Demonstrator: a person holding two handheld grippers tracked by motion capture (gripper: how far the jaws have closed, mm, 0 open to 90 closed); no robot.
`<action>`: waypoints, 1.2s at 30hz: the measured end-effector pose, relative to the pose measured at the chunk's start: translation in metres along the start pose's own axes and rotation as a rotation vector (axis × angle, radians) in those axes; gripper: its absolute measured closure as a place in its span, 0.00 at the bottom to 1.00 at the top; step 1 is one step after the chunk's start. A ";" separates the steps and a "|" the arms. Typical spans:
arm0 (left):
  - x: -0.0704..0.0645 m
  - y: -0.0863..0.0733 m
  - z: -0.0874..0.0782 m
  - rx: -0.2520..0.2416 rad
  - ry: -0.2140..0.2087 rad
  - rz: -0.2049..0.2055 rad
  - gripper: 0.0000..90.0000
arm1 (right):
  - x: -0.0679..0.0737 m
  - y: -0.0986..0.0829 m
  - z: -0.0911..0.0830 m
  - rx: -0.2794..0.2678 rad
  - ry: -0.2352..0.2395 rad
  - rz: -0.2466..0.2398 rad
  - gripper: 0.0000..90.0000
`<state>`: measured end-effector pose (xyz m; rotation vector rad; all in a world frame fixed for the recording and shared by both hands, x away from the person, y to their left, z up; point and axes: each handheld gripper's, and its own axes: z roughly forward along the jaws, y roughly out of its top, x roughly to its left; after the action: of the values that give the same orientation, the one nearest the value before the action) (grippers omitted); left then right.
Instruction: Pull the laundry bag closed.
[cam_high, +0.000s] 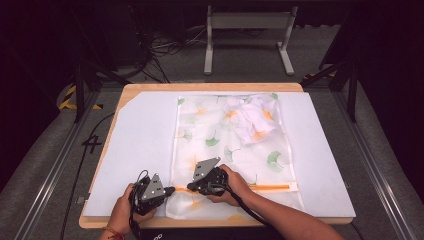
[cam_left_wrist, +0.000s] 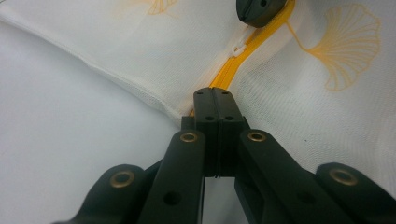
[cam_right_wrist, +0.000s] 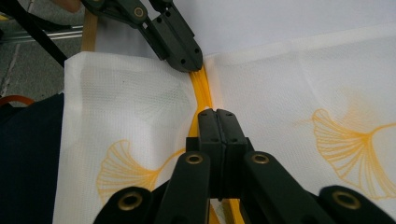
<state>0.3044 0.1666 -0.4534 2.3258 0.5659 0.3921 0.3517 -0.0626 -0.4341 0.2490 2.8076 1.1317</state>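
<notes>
Mesh laundry bag (cam_high: 227, 150) lay flat on the white sheet (cam_high: 140, 145) covering the tabletop (cam_high: 150, 86), its orange zipper (cam_high: 267, 187) running along the near end, close to us. We held the left claw (cam_high: 171, 190) at the bag's left edge, jaws pressed together on the zipper's end. Just beside it, our right claw (cam_high: 190, 187) sat over the zipper line, jaws likewise closed on the orange tape; we could not tell whether it gripped the white slider (cam_left_wrist: 238, 47). White crumpled cloth (cam_high: 255, 117) lay inside the bag's far corner.
</notes>
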 end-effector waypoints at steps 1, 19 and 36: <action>0.000 0.000 0.000 0.002 0.000 0.001 1.00 | 0.000 0.001 0.001 0.003 0.000 -0.008 1.00; 0.000 0.000 0.000 -0.003 0.001 0.009 1.00 | -0.008 0.008 0.014 0.010 0.043 0.037 1.00; 0.001 0.000 0.000 -0.001 -0.005 0.008 1.00 | -0.003 0.006 0.013 0.039 0.020 -0.006 1.00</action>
<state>0.3053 0.1669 -0.4535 2.3275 0.5544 0.3903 0.3577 -0.0499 -0.4395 0.2336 2.8483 1.0850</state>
